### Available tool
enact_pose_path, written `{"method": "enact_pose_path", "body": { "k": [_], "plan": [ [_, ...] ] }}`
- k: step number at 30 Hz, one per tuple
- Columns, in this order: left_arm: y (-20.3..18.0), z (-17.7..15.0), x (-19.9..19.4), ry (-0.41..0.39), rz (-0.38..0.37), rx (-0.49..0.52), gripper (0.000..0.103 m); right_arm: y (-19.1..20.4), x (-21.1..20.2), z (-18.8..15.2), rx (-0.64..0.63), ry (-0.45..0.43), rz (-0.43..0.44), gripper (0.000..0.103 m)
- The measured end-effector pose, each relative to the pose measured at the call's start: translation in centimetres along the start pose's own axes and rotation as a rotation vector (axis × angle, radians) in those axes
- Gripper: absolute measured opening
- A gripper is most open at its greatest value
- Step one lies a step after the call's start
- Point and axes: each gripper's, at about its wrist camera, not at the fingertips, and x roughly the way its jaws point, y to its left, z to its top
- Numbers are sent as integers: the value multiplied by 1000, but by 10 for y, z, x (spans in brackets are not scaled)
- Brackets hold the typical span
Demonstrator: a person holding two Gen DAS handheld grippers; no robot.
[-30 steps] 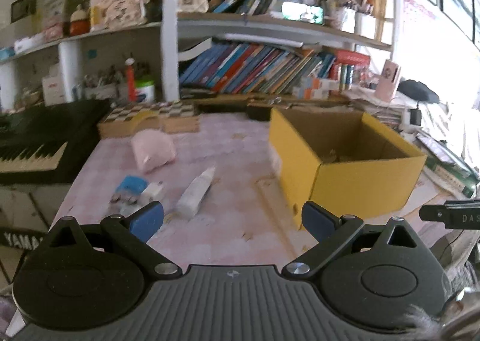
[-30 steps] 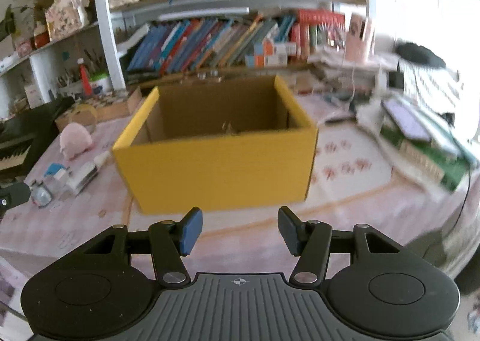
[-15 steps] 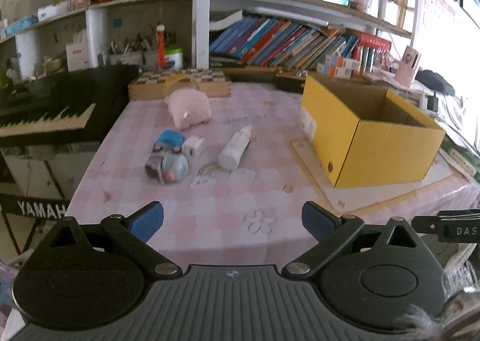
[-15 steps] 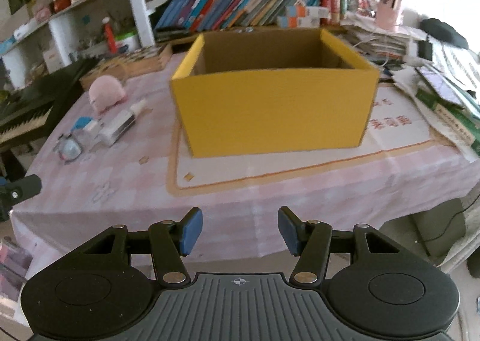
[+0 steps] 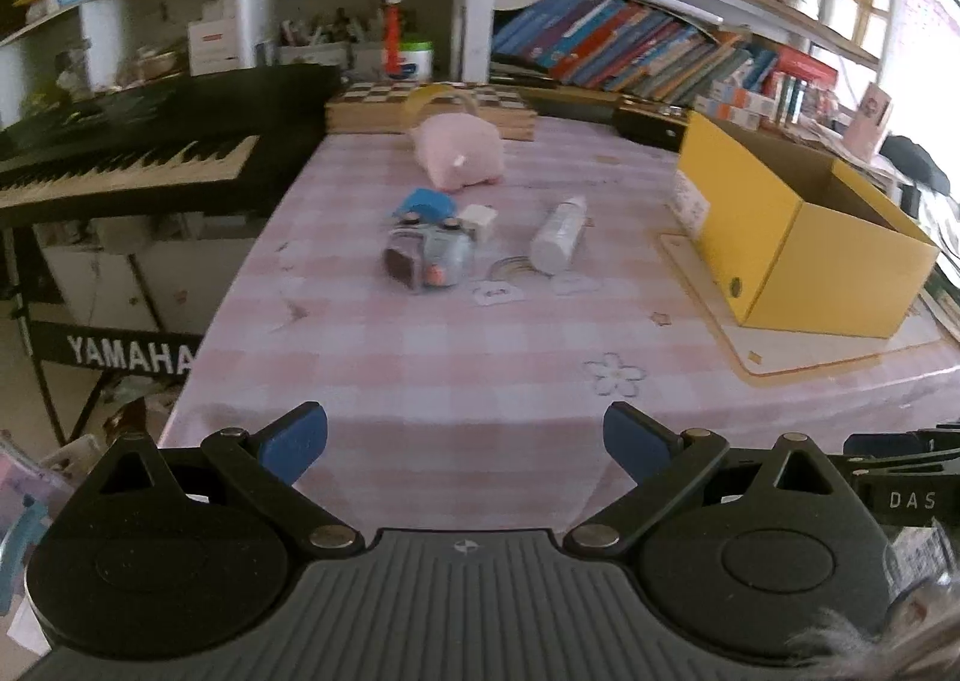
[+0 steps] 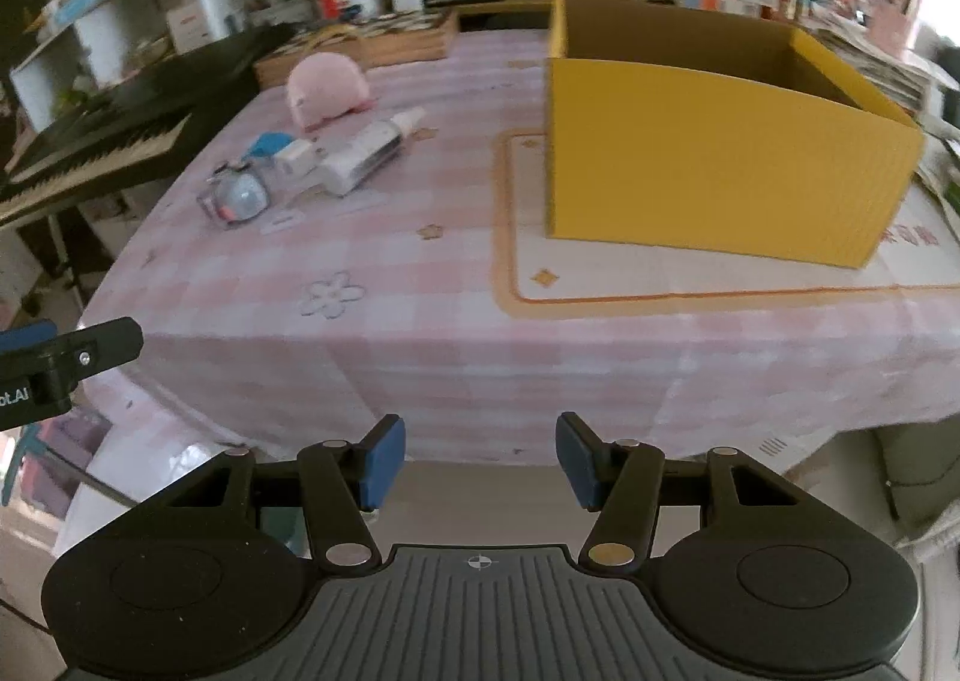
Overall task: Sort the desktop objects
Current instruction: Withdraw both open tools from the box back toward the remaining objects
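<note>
A pink plush toy (image 5: 461, 158), a white tube (image 5: 558, 237), a grey toy car (image 5: 429, 261), a blue item (image 5: 423, 202) and a small white block (image 5: 478, 217) lie together at the far middle of the pink checked table (image 5: 480, 357). An open yellow box (image 5: 798, 237) stands on a mat at the right. My left gripper (image 5: 465, 441) is open and empty at the table's near edge. My right gripper (image 6: 480, 462) is open and empty, just off the near edge. The box (image 6: 714, 165), tube (image 6: 366, 153) and plush (image 6: 327, 90) also show in the right wrist view.
A black Yamaha keyboard (image 5: 126, 165) stands left of the table. A chessboard box (image 5: 432, 108) sits at the far edge. Bookshelves (image 5: 648, 51) line the back wall. Stacked books and papers (image 6: 888, 69) lie right of the box.
Both grippers have pulled back toward the table's near edge, so the objects and box look farther away. Both stay open and empty.
</note>
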Motion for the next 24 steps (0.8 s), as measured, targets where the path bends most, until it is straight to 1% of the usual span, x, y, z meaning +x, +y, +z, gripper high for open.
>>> {"method": "enact_pose_path", "body": {
  "k": [7, 12, 19, 24],
  "plan": [
    [24, -3, -6, -11, 40, -34, 99, 33, 8, 7, -84, 2, 42, 56],
    [35, -1, -8, -21, 58, -44, 99, 53, 10, 16, -135, -29, 57, 56],
    [39, 4, -2, -27, 73, -52, 99, 67, 11, 28, -171, -82, 63, 56],
    [40, 8, 3, -25, 78, -53, 99, 68, 22, 38, -194, -85, 77, 56]
  ]
}}
